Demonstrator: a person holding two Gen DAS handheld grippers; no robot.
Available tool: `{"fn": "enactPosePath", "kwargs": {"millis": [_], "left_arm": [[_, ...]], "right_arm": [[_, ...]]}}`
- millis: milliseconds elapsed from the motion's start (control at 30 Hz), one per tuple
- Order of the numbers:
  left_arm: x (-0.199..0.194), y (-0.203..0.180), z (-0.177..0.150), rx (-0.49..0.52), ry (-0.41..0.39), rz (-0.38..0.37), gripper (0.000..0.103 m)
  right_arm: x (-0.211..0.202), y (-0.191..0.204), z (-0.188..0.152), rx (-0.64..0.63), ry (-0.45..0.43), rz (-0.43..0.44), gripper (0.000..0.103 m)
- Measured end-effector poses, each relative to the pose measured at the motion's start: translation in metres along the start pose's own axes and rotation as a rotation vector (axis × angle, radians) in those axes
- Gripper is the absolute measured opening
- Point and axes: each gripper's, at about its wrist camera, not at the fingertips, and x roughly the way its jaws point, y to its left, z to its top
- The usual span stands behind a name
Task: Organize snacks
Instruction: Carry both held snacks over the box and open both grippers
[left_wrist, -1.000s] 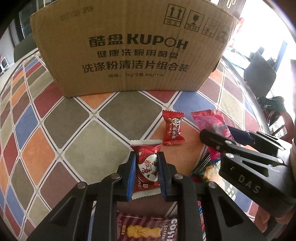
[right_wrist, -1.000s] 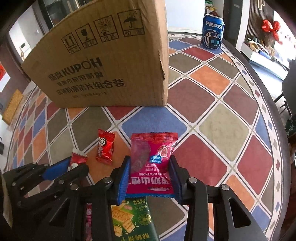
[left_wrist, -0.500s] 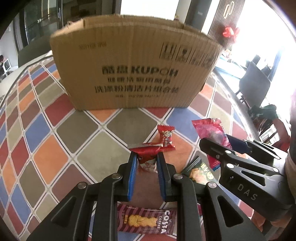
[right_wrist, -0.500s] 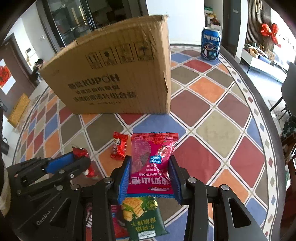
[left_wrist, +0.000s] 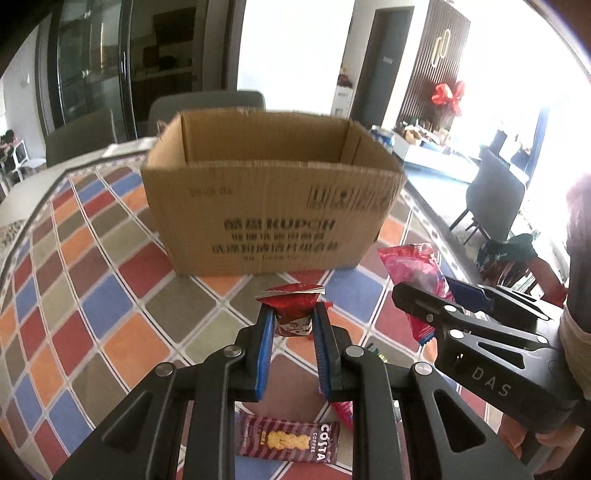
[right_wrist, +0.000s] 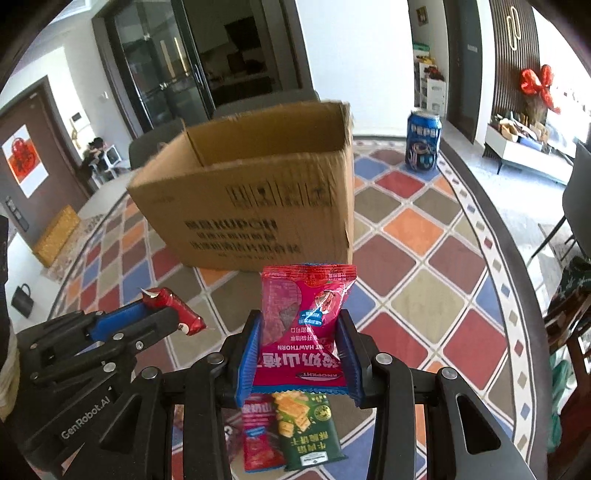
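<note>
Ahead, beyond both hand-held grippers, stood the open-topped brown cardboard box, while the left gripper clamped a small red foil candy wrapper and the right gripper pinched an upright pink hawthorn snack packet, both clear of the tabletop.

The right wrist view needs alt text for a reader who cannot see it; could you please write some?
The right gripper holds a pink hawthorn snack packet above a colourful checked table, facing an open cardboard box. On the left, the left gripper holds a small red candy; a Pepsi can stands behind.
</note>
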Motion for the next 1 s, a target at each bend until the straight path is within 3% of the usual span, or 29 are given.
{"fn": "enactPosePath", "kwargs": {"millis": [467,1000], "left_arm": [[-0.040,-0.001,0.036,0.024,-0.137,0.000,0.021],[-0.053,0.006,0.082,0.057,-0.237,0.031,0.021]], "right_arm": [[-0.030,0.015,0.030,-0.030,-0.110,0.041,0.040],[-0.045,0.027,0.073,-0.059,-0.204,0.051,0.040]]}}
